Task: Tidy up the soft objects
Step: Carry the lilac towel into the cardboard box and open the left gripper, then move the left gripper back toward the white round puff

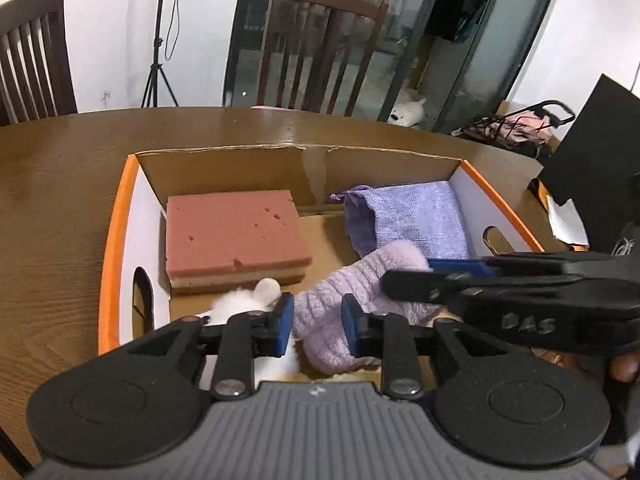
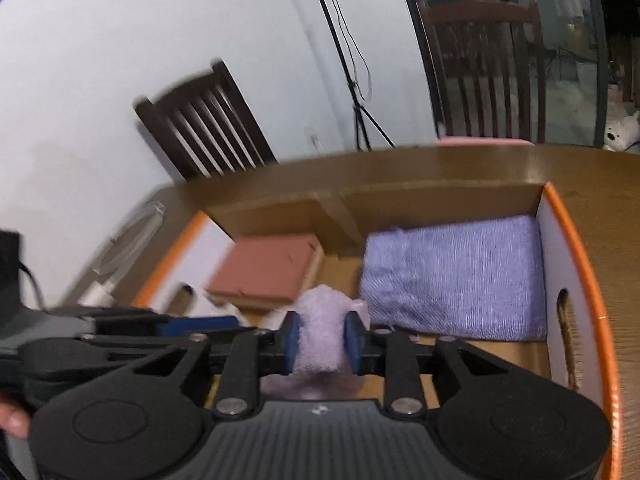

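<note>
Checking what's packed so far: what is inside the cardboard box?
Inside the box: pink sponge, purple towel, lilac fuzzy cloth, something white and fluffy. The claws hide its near end.

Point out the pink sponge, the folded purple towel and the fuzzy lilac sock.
pink sponge [image 1: 236, 232]: left wrist view, middle of its top face.
folded purple towel [image 2: 456, 276]: right wrist view, centre of its upper surface.
fuzzy lilac sock [image 2: 320, 332]: right wrist view, the part between the fingers.

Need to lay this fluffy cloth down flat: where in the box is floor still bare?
Bare cardboard floor shows between the pink sponge and the purple towel. The near end is crowded: lilac fluffy cloth, white plush, both grippers.
</note>
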A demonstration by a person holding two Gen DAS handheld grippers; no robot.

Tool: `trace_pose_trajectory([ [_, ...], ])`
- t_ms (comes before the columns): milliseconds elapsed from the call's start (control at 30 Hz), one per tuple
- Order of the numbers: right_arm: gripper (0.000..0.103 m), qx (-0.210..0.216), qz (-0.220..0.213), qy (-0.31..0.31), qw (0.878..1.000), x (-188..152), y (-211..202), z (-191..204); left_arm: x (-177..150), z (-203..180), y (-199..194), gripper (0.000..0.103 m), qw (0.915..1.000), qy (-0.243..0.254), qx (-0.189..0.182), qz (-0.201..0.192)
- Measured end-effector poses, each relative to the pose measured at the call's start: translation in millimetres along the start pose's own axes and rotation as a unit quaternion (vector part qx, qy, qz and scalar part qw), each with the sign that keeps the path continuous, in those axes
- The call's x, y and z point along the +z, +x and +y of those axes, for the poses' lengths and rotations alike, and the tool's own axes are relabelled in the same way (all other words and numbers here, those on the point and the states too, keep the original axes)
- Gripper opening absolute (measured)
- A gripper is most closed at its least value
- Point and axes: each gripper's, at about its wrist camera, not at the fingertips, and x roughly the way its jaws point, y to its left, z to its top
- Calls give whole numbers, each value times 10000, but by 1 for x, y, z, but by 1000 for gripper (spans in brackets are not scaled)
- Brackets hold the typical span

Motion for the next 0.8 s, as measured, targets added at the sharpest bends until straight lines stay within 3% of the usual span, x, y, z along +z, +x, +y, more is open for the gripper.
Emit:
trace_pose_trajectory([
  [33,37,21,33,-10,10000,-2,3,-2,-1,0,-2,32,10000,24,13,-52],
  [267,40,146,290,-126,9994,-9,10,-2,0,-1,-18,55,9994,50,-20,-341],
  [333,60,176,219,-129,9995,-8,6,-1,6,-1,-23,56,9992,74,17,-390],
  [400,64,103,168,-154,9997,-7,-5,0,7,-3,-37,62,9988,87,19,-472],
  [533,64,-56,-142,-294,9994,-1,-47,5,4,-11,-78,67,9971,244,102,-713],
  [800,71,-216,-899,-635,9937,-3,-169,29,-18,-35,-183,82,9904,448,218,-1287],
])
